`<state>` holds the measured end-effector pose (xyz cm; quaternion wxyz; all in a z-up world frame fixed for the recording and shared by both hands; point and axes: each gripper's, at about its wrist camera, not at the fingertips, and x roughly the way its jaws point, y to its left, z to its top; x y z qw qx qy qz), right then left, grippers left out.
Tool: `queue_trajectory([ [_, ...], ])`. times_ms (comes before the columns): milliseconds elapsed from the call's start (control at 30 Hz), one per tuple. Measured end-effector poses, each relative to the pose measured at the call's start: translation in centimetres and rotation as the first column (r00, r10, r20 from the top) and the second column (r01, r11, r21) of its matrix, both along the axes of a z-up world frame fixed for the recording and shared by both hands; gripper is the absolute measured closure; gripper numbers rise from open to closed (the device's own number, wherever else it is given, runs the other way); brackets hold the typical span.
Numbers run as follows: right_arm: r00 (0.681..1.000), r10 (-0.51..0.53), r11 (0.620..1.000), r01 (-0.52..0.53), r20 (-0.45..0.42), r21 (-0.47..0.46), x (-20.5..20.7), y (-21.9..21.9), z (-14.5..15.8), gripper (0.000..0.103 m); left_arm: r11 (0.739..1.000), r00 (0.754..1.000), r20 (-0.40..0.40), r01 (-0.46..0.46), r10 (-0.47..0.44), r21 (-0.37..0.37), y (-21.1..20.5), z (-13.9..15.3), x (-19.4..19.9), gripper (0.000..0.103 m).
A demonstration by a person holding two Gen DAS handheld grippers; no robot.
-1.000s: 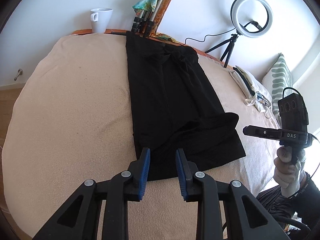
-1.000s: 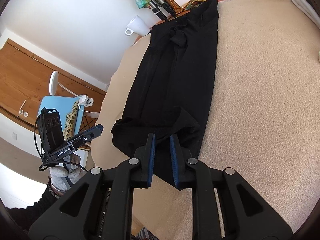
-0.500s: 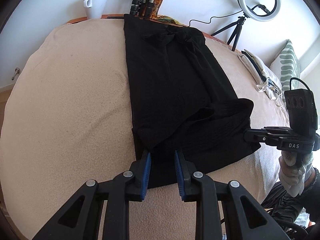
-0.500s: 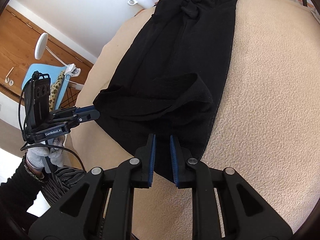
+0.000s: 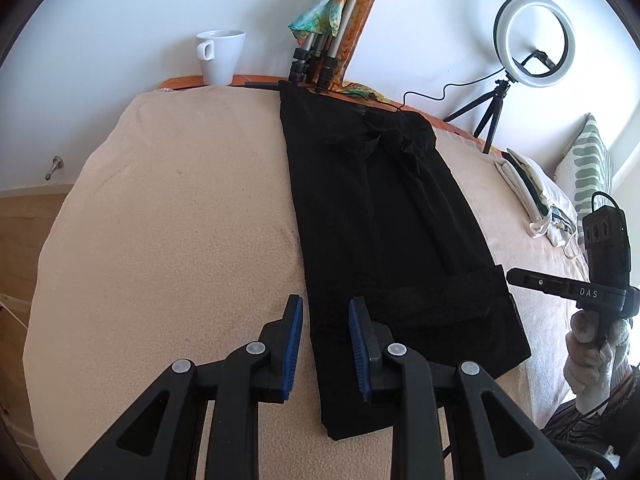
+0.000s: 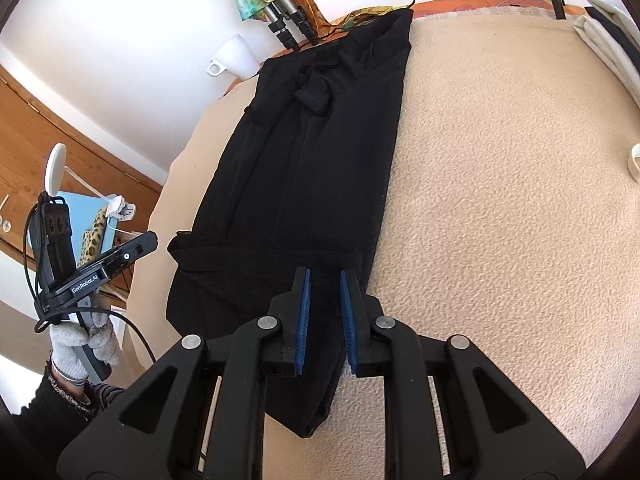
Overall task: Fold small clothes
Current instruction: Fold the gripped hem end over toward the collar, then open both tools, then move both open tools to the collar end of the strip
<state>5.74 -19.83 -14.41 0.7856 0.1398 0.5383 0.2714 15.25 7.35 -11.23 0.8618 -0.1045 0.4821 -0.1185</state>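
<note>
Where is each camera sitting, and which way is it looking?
Left wrist: sits on the left gripper, looking down along its blue-padded jaws at the long black garment on the beige blanket; the gloved right hand shows at the right edge.
Right wrist: sits on the right gripper, looking down along the same garment; the gloved left hand shows at the left.
Both share garment, blanket and white mug.

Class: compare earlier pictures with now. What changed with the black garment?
On the black garment, the raised near fold has dropped flat and the near end has come closer, under the left gripper and right gripper. The mug, ring light and far end stayed put.
</note>
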Motion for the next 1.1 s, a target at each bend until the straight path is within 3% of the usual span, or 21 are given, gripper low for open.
queue_trajectory([
  [133, 1.0, 0.0, 1.0, 0.0, -0.006, 0.008, 0.1, -0.4, 0.0, 0.086, 0.998, 0.997, -0.062, 0.043, -0.046, -0.041, -0.8, -1.4, 0.2, 0.081],
  [300, 0.999, 0.049, 0.998, -0.048, 0.012, -0.028, -0.2, 1.0, 0.1, 0.086, 0.997, 0.996, -0.077, 0.059, -0.055, 0.043, -2.0, -2.4, 2.0, 0.081],
  [400, 0.998, 0.065, 0.995, -0.064, 0.008, -0.075, -0.3, 1.6, -0.4, 0.086, 0.991, 0.997, -0.062, 0.049, -0.042, 0.122, -2.0, -2.9, 3.2, 0.079],
  [500, 0.997, 0.065, 0.984, -0.059, 0.03, -0.165, -0.3, 1.7, -0.6, 0.087, 0.992, 0.998, -0.051, 0.039, -0.033, 0.124, -1.6, -2.7, 3.6, 0.077],
  [600, 0.998, 0.049, 0.989, -0.045, 0.031, -0.14, -0.1, 1.0, -0.3, 0.086, 0.993, 0.999, -0.036, 0.038, -0.035, 0.111, -1.6, -1.9, 3.5, 0.079],
  [700, 0.998, 0.032, 0.99, -0.023, 0.058, -0.139, 0.3, 0.6, 0.6, 0.086, 0.989, 1.0, 0.012, 0.027, -0.029, 0.147, -1.7, -0.7, 3.3, 0.077],
  [1100, 0.992, -0.014, 0.992, 0.029, 0.125, -0.126, 2.9, -0.6, 2.9, 0.086, 0.997, 0.998, 0.057, 0.014, -0.018, 0.076, -1.6, 1.1, 6.3, 0.065],
])
